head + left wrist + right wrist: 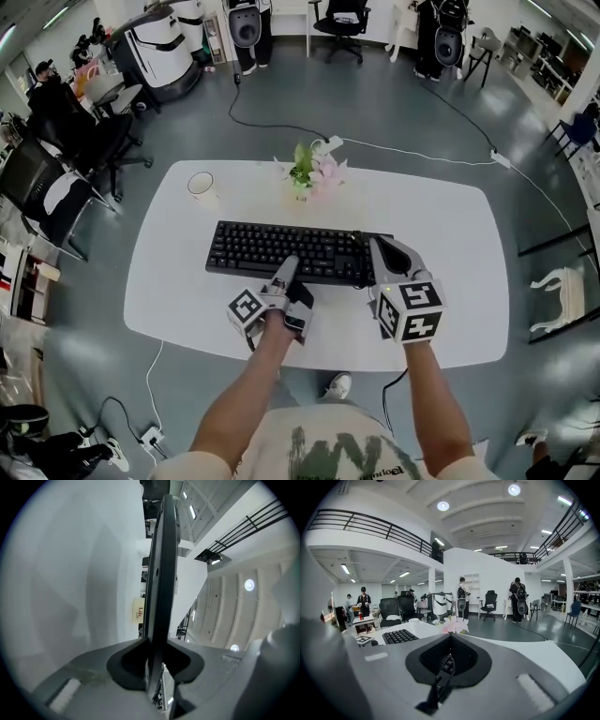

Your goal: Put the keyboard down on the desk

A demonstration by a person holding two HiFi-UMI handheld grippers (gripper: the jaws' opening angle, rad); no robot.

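A black keyboard (272, 248) lies lengthwise over the middle of the white oval desk (450, 281), held at two places. My left gripper (286, 273) is shut on its near long edge, and in the left gripper view the keyboard (161, 573) runs edge-on straight out from between the jaws of the left gripper (157, 663). My right gripper (380, 255) is shut on the keyboard's right end. In the right gripper view the keys (400, 636) show to the left, and more keys sit in the pocket of the right gripper (447, 660). Whether the keyboard touches the desk I cannot tell.
A white mug (201, 185) stands at the desk's far left. A small pot of pink flowers (309, 173) stands at the far middle edge, just behind the keyboard. Office chairs (56, 178) stand left of the desk, and cables and a power strip (330, 143) lie on the floor beyond it.
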